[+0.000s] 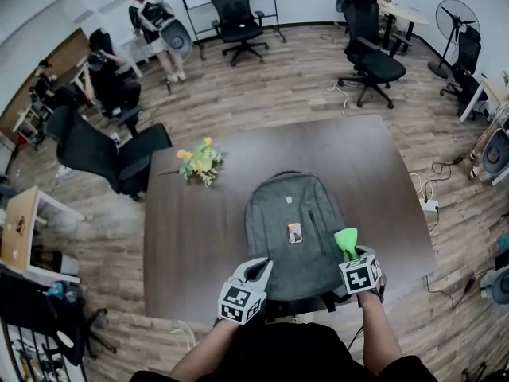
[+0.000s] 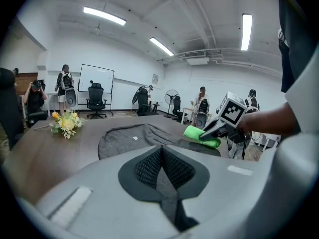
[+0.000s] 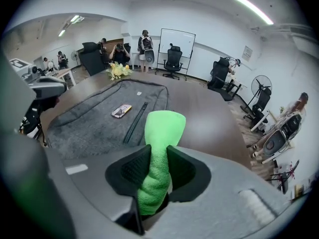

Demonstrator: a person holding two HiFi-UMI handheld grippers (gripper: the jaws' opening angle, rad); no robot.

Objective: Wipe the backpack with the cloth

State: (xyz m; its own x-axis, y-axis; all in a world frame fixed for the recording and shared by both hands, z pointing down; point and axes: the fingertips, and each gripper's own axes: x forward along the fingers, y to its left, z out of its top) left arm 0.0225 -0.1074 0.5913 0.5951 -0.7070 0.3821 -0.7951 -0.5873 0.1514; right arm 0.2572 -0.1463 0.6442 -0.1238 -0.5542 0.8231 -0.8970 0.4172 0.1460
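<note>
My right gripper point(image 1: 351, 255) clamps the green cloth point(image 1: 346, 239) over the grey backpack point(image 1: 286, 209). My left gripper point(image 1: 259, 270) is closed and empty (idle). Wiping looks unstarted; next I press the cloth down.

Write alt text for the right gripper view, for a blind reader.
The right gripper is clamped on a rolled green cloth that sticks out past its jaws. Beyond it a grey backpack lies flat on a dark wooden table, with yellow flowers at the far end.
</note>
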